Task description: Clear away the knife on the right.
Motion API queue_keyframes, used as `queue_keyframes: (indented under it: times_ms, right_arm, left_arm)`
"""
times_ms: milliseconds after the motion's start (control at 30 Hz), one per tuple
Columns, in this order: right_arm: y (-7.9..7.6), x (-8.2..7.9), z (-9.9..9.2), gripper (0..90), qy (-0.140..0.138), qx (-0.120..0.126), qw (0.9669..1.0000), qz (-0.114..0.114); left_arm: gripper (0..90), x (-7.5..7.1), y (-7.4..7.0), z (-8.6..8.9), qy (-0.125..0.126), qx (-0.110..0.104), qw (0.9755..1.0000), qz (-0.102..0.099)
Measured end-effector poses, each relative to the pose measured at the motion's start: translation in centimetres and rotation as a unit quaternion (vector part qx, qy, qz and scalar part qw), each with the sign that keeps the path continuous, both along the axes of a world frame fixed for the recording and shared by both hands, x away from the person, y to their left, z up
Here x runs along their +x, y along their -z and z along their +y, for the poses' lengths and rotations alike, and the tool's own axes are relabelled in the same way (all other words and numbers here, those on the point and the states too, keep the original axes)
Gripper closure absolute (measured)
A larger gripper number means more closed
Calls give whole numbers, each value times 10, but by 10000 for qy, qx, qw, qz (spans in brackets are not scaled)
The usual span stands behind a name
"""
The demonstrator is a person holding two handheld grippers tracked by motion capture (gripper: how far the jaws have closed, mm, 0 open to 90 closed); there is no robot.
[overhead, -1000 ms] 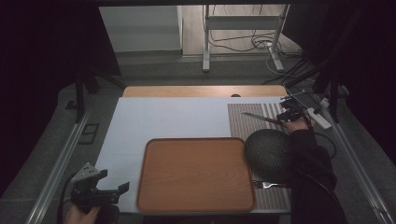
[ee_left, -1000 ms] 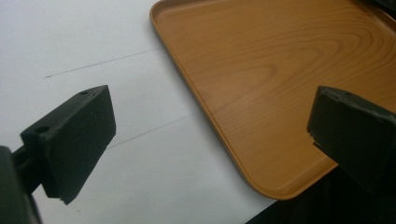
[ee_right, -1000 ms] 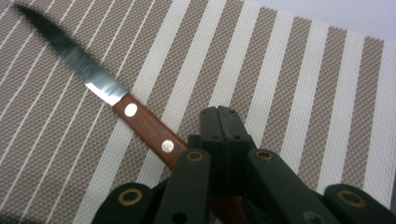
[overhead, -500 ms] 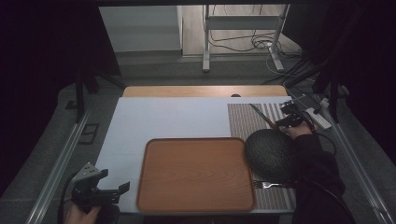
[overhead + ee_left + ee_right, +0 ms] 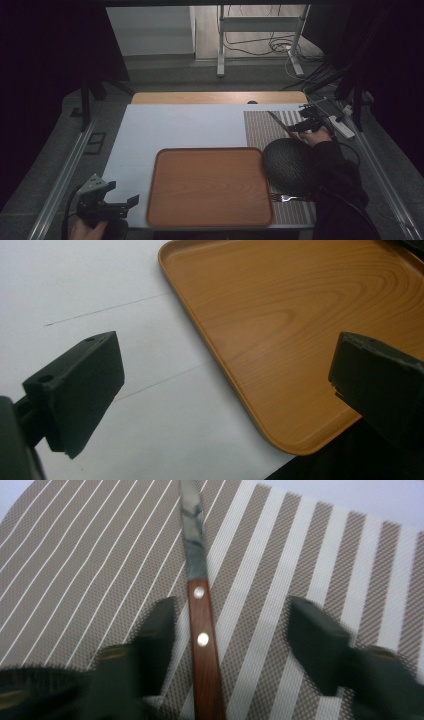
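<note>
The right gripper hung over the striped placemat at the far right of the tabletop. Its jaws had just been opening and stood spread, with the knife lying between them, touched by neither. The knife had a reddish wooden handle with two rivets, and its blade ran away from the gripper across the mat's stripes; in the high view it lay slanted on the placemat, the right gripper at its handle end. Just nearer the person sat a dark round woven mat, and a fork lay on the placemat beyond it, near the front edge. The wooden tray lay beside these, bare. The left gripper was held at the near left corner, well apart from the knife, its jaws wide apart with nothing between them; its own view looked past them at the tray's corner.
</note>
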State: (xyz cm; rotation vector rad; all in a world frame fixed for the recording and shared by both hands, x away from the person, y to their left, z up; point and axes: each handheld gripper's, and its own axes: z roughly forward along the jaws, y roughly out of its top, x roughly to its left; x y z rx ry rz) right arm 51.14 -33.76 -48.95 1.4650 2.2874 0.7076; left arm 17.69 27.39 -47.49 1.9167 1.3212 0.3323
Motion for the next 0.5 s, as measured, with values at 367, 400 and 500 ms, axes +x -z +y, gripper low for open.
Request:
queue_keyframes:
  times_ms: [367, 400, 500]
  right_arm:
    - [5, 5, 20, 0, -98, -38, 9999, 120]
    - [5, 6, 21, 0, -77, -52, 9999, 144]
    - [9, 8, 23, 0, -70, -99, 9997, 217]
  left_arm:
    - [20, 0, 0, 0, -4, -7, 10000, 5]
    - [20, 0, 0, 0, -3, -8, 10000, 5]
    - [20, 0, 0, 0, -4, -15, 10000, 3]
